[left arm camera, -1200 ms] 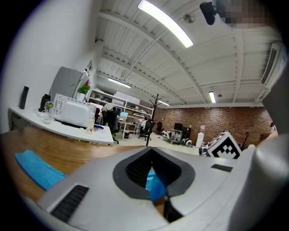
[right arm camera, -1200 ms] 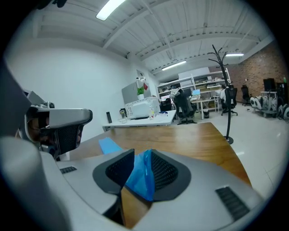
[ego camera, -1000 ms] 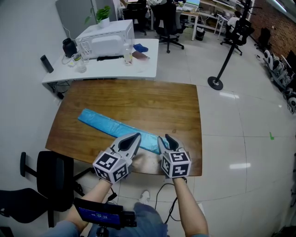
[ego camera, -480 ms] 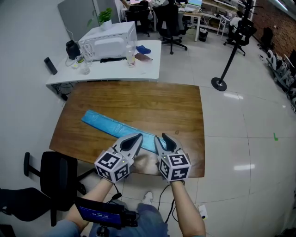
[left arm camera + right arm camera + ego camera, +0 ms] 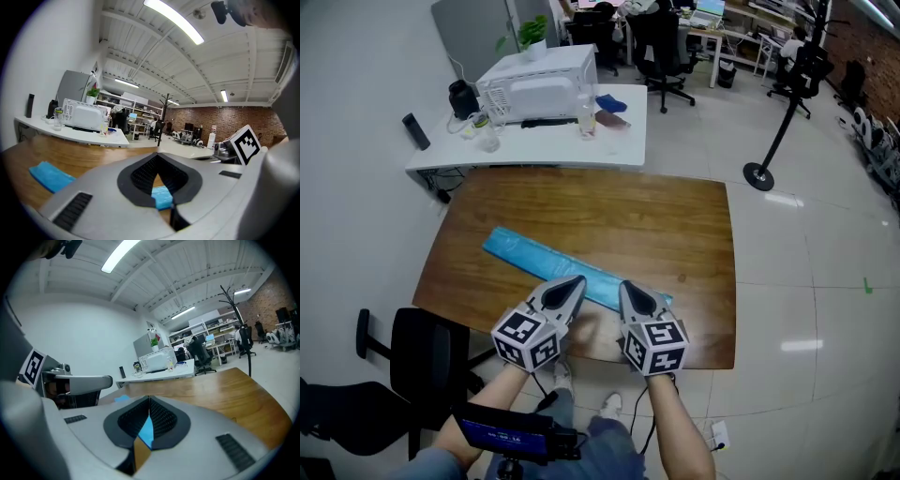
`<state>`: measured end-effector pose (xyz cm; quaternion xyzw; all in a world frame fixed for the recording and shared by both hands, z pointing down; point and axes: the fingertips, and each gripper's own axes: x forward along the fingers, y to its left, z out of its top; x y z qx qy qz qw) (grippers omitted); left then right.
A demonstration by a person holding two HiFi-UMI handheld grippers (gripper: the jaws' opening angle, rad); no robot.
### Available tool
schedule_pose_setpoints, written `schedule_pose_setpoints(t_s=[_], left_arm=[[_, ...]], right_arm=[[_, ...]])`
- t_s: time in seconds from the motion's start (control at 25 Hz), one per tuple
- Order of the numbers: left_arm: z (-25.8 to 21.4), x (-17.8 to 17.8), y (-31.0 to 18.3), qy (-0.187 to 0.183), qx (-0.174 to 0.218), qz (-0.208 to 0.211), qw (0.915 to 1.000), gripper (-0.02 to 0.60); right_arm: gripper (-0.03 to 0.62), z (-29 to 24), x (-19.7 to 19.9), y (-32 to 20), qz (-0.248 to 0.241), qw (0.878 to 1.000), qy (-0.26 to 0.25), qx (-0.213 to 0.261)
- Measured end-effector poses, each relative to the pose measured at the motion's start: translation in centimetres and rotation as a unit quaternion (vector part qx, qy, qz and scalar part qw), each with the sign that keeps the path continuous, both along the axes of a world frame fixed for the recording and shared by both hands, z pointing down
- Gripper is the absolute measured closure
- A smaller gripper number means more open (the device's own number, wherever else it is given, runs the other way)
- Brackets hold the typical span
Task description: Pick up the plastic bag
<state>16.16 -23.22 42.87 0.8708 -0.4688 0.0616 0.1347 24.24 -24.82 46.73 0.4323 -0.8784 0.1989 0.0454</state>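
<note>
1. The blue plastic bag [image 5: 539, 258] is laid flat and slantwise on the brown wooden table [image 5: 675, 225]. Its far end is turned towards the table's left side and its near end lies close to the front edge.
2. The left gripper [image 5: 577, 280] is held at the bag's near long edge. In the left gripper view its jaws are seen clenched, tips together, and blue film is visible through the gap behind the tips.
3. The right gripper [image 5: 624, 284] is held at the same edge, nearer the bag's near end. Its jaws have just been closed and are seen tip to tip in the right gripper view, with a blue sliver showing in the gap behind them. Whether any film is caught at the tips cannot be told.
4. The two grippers are kept near each other but apart, and both are pointed across the table, away from the person.
5. Beyond the table a white microwave [image 5: 539, 82] is seen on a white desk [image 5: 534, 141]. A black office chair [image 5: 431, 361] is placed by the table's near left corner.
</note>
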Motion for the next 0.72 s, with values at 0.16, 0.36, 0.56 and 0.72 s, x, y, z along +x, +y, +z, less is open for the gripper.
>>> schedule_pose_setpoints(t_s=[0.16,0.36,0.56,0.72], left_arm=[[1.6,-2.9,-1.5,0.002,-0.017,0.004,0.9998,0.566],[3.2,-5.6,-3.1,-0.012,-0.032,0.026,0.9991,0.566],[4.8,-9.0,-4.8,-0.019,-0.046,0.037,0.9981,0.566],[6.2,-11.9,-6.0,-0.032,-0.061,0.04,0.9969,0.566]], right_arm=[[0.594,1.2,-2.2,-1.0,0.008,1.0,0.007,-0.013],[0.594,2.4,-4.4,-2.1,0.031,0.999,0.015,-0.025],[0.594,3.9,-6.5,-3.3,0.055,0.998,0.016,-0.039],[0.594,5.0,-7.6,-3.8,0.074,0.996,0.026,-0.049]])
